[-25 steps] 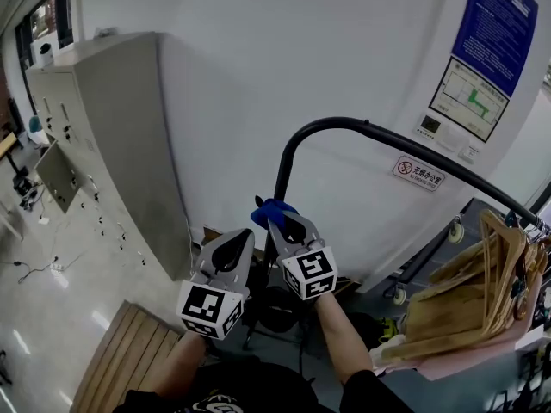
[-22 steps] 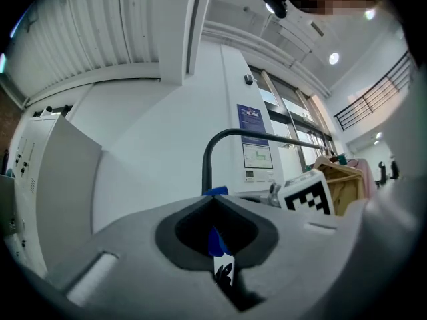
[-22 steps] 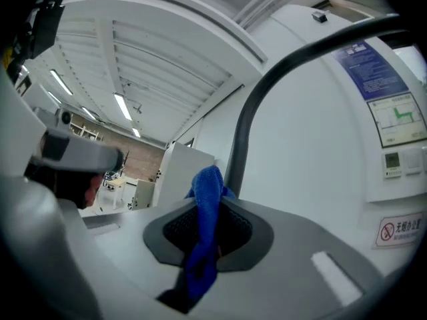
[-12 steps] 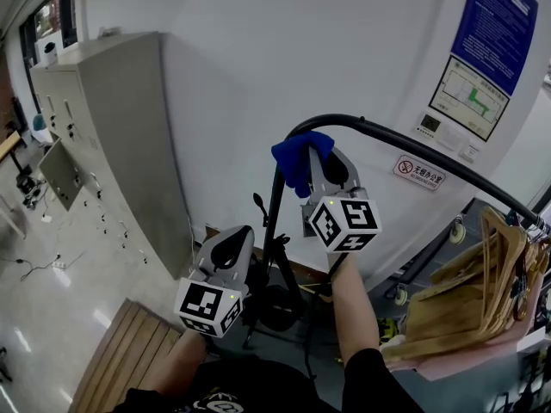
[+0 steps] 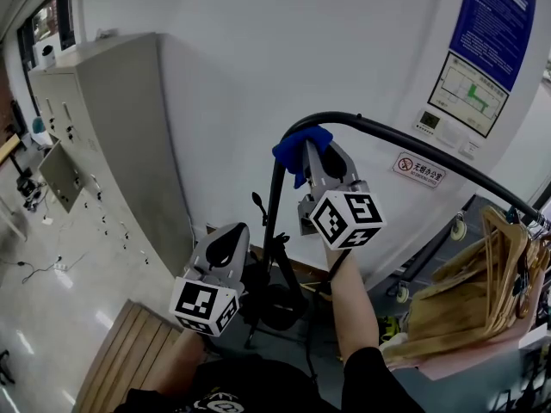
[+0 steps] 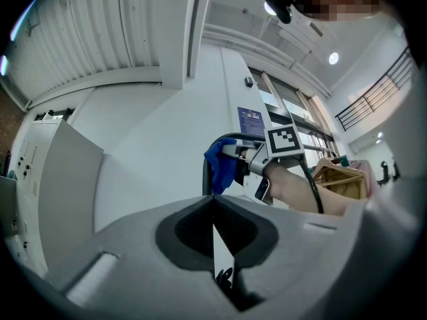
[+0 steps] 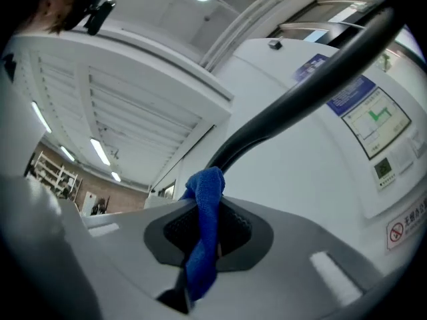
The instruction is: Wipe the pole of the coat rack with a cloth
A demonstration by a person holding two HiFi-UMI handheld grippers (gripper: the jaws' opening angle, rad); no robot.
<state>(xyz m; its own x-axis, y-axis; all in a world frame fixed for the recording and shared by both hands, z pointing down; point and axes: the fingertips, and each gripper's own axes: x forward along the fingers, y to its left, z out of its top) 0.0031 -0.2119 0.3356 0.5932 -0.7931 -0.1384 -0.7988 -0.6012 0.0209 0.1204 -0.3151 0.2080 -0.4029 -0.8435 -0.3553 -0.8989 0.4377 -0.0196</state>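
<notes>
The coat rack's black pole (image 5: pixel 274 218) rises and bends into a top bar (image 5: pixel 413 144) running right. My right gripper (image 5: pixel 308 149) is raised to the bend, shut on a blue cloth (image 5: pixel 297 149) that lies against the curved part of the pole. In the right gripper view the cloth (image 7: pixel 203 235) hangs pinched between the jaws, with the pole (image 7: pixel 293 102) just beyond. My left gripper (image 5: pixel 225 246) is held low beside the upright, shut with nothing in it. The left gripper view shows the blue cloth (image 6: pixel 219 167) and the right gripper (image 6: pixel 230 152) ahead.
A grey metal cabinet (image 5: pixel 112 136) stands left against the white wall. Wooden hangers (image 5: pixel 469 291) hang in a bunch on the bar at the right. Posters (image 5: pixel 482 50) are on the wall. A slatted wooden board (image 5: pixel 120 351) lies on the floor at lower left.
My right gripper rose with the cloth from low on the upright to the bend a second ago, and has since shifted only slightly. The left gripper has dropped slightly.
</notes>
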